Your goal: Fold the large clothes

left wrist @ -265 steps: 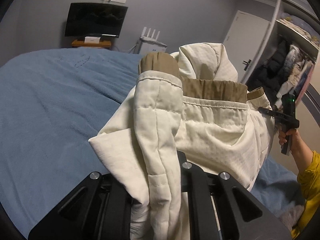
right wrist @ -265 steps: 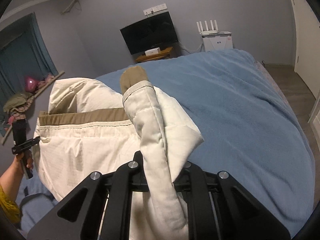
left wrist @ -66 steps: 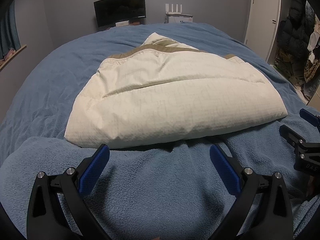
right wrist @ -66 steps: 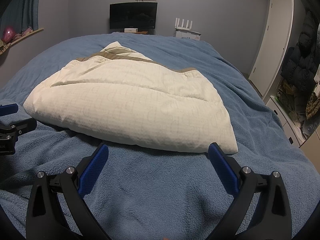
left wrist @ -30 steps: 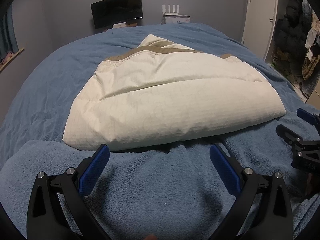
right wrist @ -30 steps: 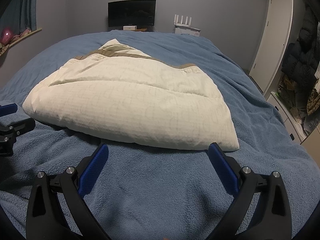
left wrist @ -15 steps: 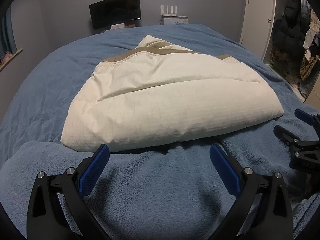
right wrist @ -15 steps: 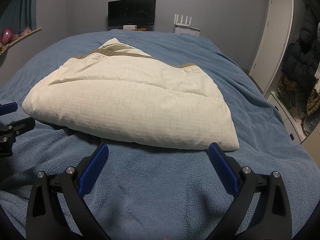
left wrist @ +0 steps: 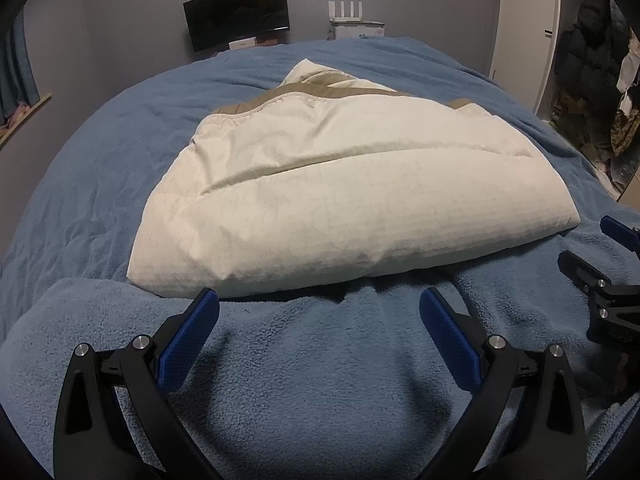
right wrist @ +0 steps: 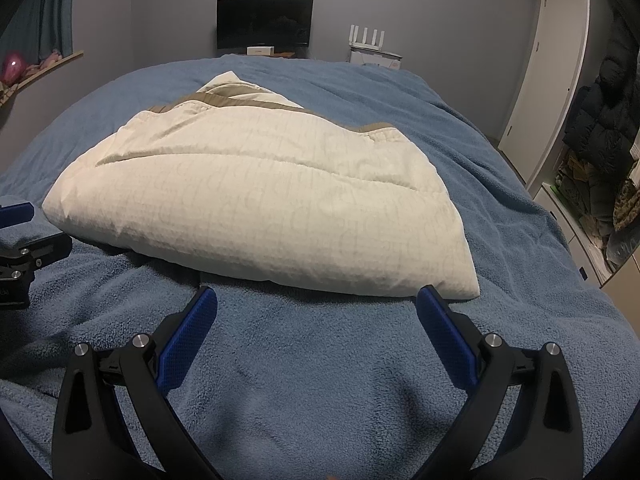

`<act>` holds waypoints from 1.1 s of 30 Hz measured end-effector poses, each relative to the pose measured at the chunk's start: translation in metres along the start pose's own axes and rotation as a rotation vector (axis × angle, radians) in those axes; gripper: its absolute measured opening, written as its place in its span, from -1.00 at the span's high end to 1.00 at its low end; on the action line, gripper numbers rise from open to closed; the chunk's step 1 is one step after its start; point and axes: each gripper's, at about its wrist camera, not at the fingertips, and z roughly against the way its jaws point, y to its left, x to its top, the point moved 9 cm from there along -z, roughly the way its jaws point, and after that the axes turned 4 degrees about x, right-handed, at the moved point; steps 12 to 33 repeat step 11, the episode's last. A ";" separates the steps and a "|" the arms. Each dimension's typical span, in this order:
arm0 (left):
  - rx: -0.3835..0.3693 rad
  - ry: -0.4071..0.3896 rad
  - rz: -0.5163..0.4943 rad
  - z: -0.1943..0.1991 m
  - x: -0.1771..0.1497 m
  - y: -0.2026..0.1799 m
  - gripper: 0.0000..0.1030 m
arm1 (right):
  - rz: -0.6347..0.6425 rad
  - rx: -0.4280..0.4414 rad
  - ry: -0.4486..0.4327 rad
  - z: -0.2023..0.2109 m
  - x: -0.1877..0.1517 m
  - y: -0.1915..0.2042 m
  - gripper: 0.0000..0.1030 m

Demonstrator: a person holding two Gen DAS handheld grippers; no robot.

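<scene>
- My left gripper (left wrist: 319,312) hovers over the blue blanket (left wrist: 320,380), its jaws spread wide and holding nothing.
- My right gripper (right wrist: 316,310) does likewise, its jaws wide apart and empty.
- The cream jacket (left wrist: 340,196) lies folded on the bed just beyond both grippers, tan trim (right wrist: 224,101) at its far edge.

My left tongs (left wrist: 319,300) are matte black plastic, each arm a curved frame with a teardrop cut-out and round silver screw heads at the joints. Their fingers (left wrist: 188,340) carry blue pads with a fine grid texture. My right tongs (right wrist: 316,298) are built the same: black frames, silver screws, blue pads (right wrist: 446,336).
</scene>
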 end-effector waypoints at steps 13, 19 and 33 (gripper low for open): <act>-0.006 0.007 -0.011 -0.002 0.000 -0.003 -0.87 | -0.001 0.000 0.001 0.000 0.000 0.000 -0.85; -0.006 0.007 -0.011 -0.002 0.000 -0.003 -0.87 | -0.001 0.000 0.001 0.000 0.000 0.000 -0.85; -0.006 0.007 -0.011 -0.002 0.000 -0.003 -0.87 | -0.001 0.000 0.001 0.000 0.000 0.000 -0.85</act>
